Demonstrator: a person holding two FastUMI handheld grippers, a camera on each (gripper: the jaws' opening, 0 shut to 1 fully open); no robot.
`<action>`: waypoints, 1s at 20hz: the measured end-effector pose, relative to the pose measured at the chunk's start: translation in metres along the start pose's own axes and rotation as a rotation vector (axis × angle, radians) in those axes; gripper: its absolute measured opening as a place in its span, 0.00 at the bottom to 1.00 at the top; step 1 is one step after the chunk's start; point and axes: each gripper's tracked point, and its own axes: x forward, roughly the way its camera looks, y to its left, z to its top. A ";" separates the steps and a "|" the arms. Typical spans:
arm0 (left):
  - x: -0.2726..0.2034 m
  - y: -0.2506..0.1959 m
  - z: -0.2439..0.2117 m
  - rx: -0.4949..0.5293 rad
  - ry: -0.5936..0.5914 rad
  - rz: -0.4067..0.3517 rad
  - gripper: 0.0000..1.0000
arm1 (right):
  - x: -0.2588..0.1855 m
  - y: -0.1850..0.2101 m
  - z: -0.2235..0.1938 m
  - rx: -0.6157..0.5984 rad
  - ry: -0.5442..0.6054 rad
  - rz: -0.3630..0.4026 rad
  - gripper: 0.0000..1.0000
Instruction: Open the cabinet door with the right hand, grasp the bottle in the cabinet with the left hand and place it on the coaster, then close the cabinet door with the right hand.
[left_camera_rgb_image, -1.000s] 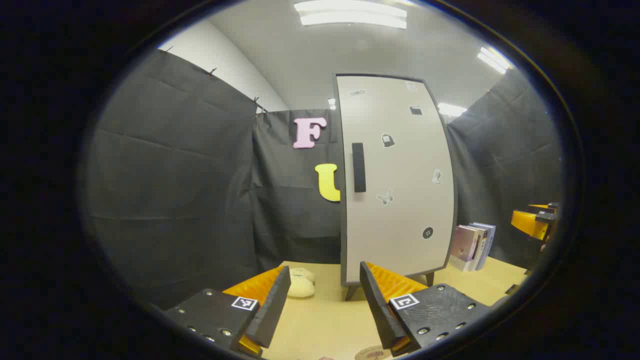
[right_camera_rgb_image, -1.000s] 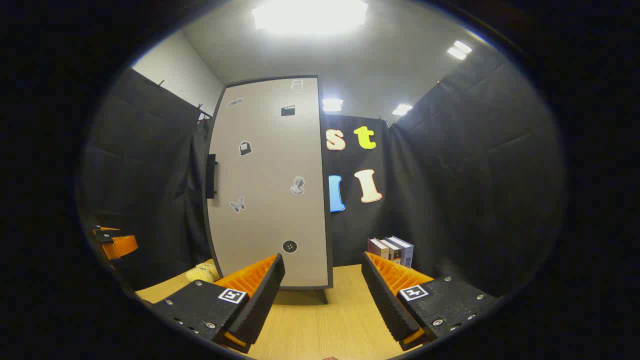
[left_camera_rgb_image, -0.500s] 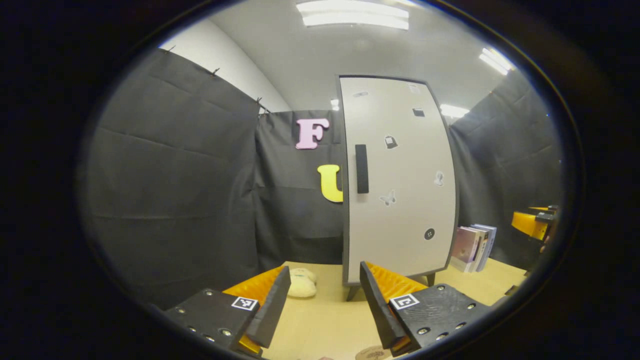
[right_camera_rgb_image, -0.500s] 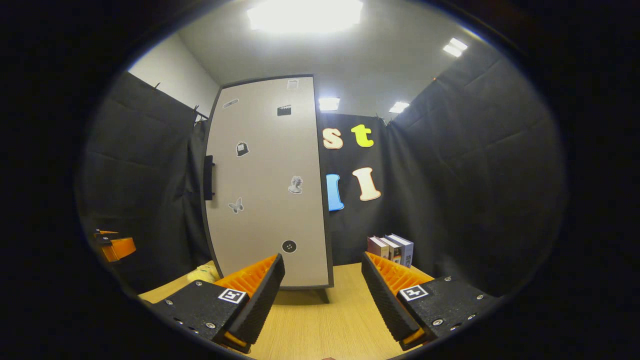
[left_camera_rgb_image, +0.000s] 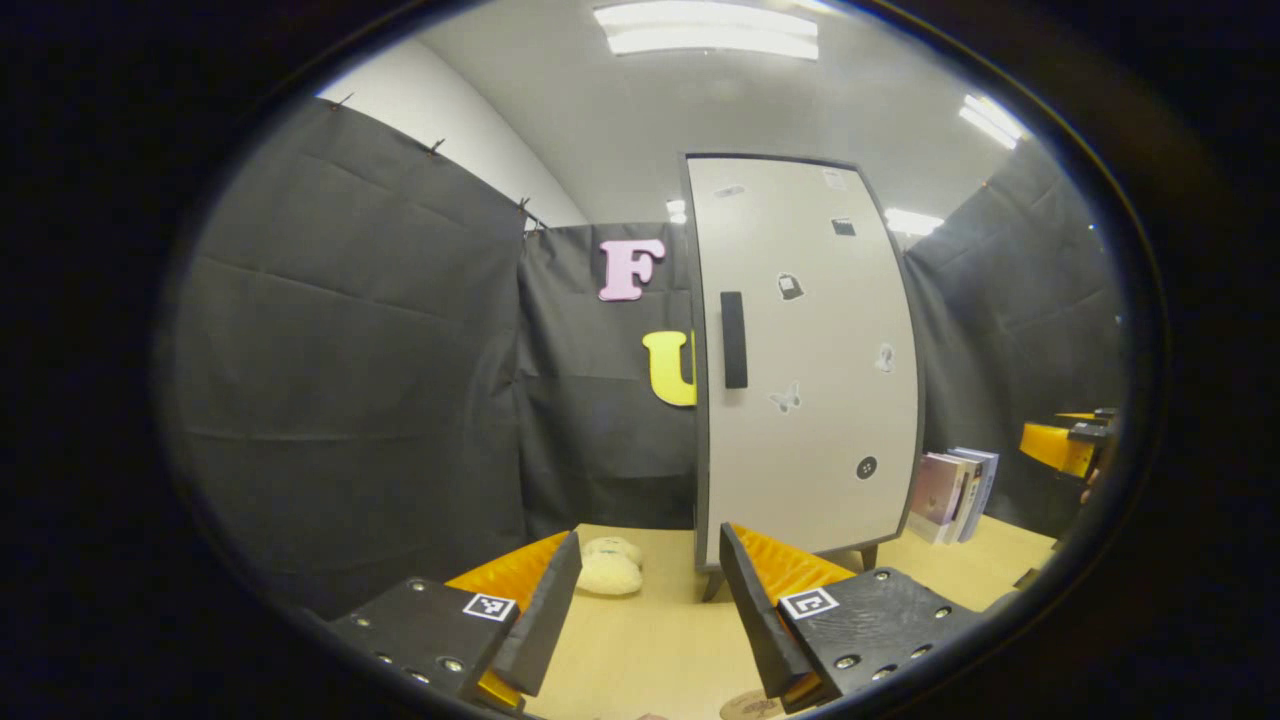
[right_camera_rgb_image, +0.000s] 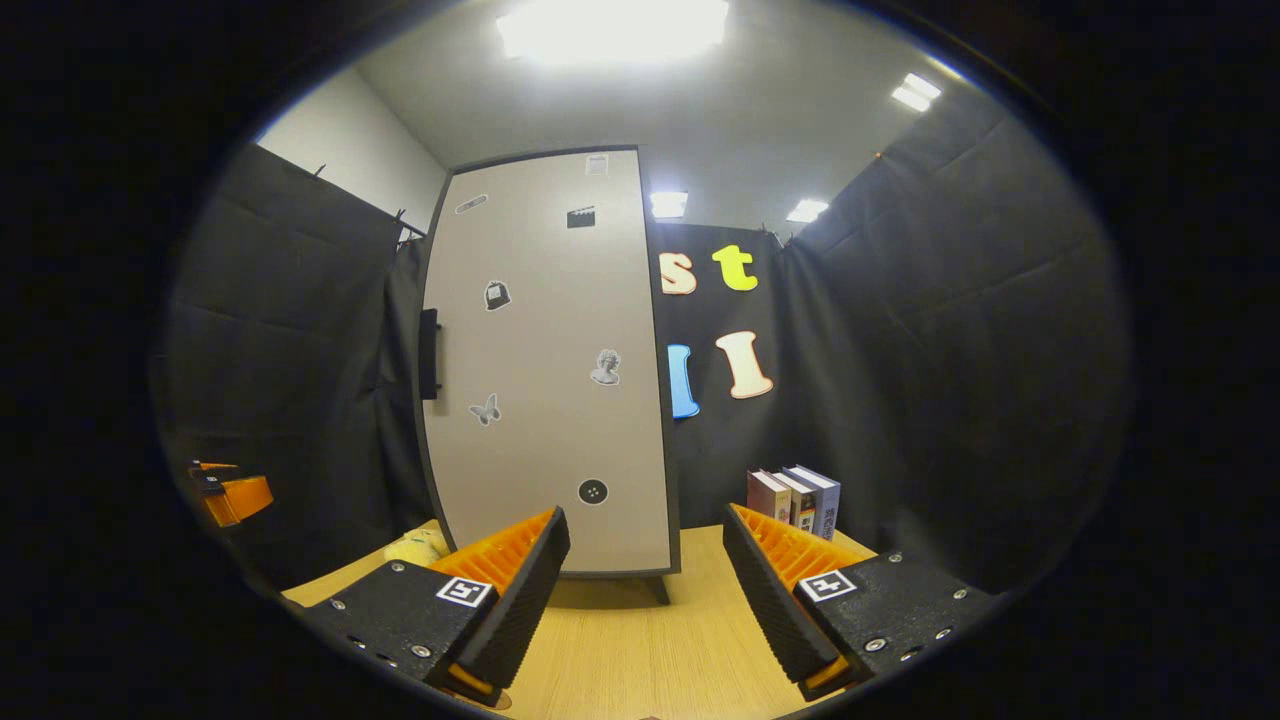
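Cabinet door (left_camera_rgb_image: 810, 360) closed, pale, sticker-dotted, black-handled; both hand-held grippers (left_camera_rgb_image: 645, 610) (right_camera_rgb_image: 645, 590) gape empty.

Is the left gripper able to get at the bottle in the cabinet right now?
Probably not. The cabinet door is shut, so anything inside is hidden behind it. The left gripper is open, low over the table, short of the cabinet.

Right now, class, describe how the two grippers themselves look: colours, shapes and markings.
The left gripper has two wedge-shaped black fingers with ridged orange backs, black screwed plates and small square black-and-white markers. The right gripper is built alike: ribbed black fingers, orange ridged backing, bolts, square markers.
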 end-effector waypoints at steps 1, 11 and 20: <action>-0.001 0.003 0.000 0.001 -0.001 0.004 0.80 | 0.004 0.003 0.003 -0.003 -0.001 0.006 0.95; -0.031 0.059 -0.004 0.034 0.004 0.095 0.80 | 0.061 0.058 0.043 0.010 -0.046 0.108 0.95; -0.059 0.114 -0.005 0.053 0.008 0.207 0.80 | 0.111 0.127 0.069 0.019 -0.070 0.213 0.95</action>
